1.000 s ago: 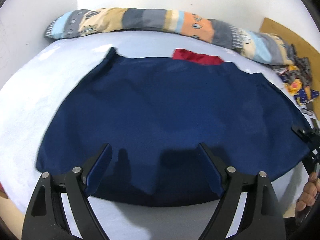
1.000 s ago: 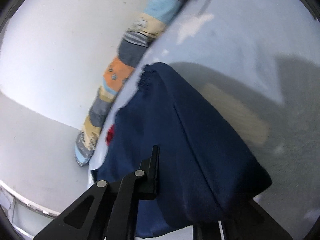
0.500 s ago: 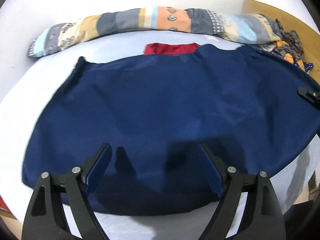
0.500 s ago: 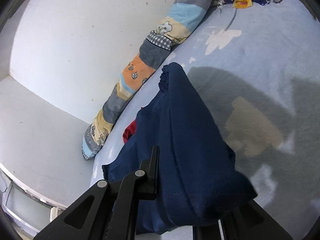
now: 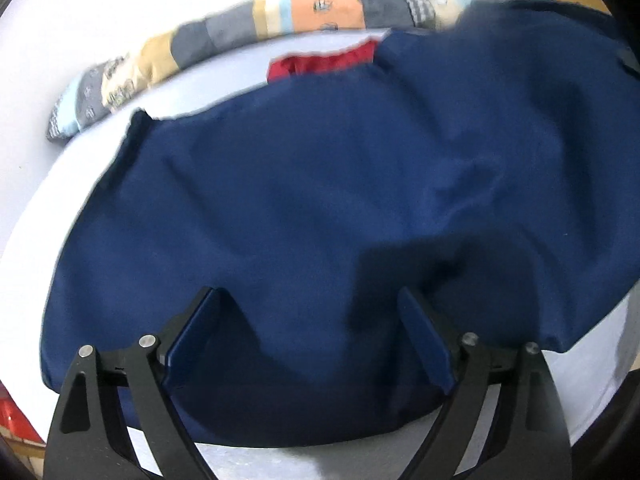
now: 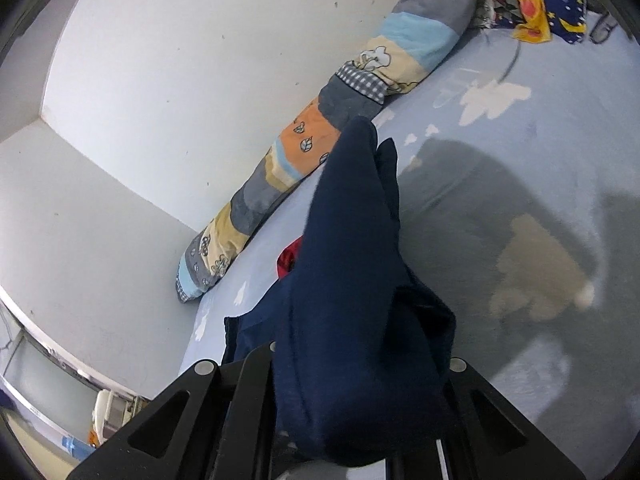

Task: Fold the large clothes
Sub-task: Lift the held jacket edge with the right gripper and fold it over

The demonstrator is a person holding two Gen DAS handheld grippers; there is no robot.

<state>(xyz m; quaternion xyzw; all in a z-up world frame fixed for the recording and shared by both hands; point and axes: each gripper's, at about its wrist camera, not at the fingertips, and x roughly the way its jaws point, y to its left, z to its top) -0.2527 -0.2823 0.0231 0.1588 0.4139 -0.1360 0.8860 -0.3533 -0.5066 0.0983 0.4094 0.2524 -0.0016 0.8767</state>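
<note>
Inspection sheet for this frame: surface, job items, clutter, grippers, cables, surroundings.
Surface: pale blue bed sheet with white cloud print.
Job's things: navy garment spread flat, one side lifted; red cloth peeking from behind it.
Clutter: patchwork bolster along the wall; patterned fabric heap in the far corner.
Grippers: left gripper open above the garment; right gripper shut on the lifted fabric.
Cables: nothing seen.
Surroundings: white wall.

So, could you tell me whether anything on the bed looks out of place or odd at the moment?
One thing: a red cloth pokes out from under the far edge of the navy garment, near the patchwork bolster. It could get caught in the fold. The right gripper holds the garment's side lifted, which fits the fold.
</note>
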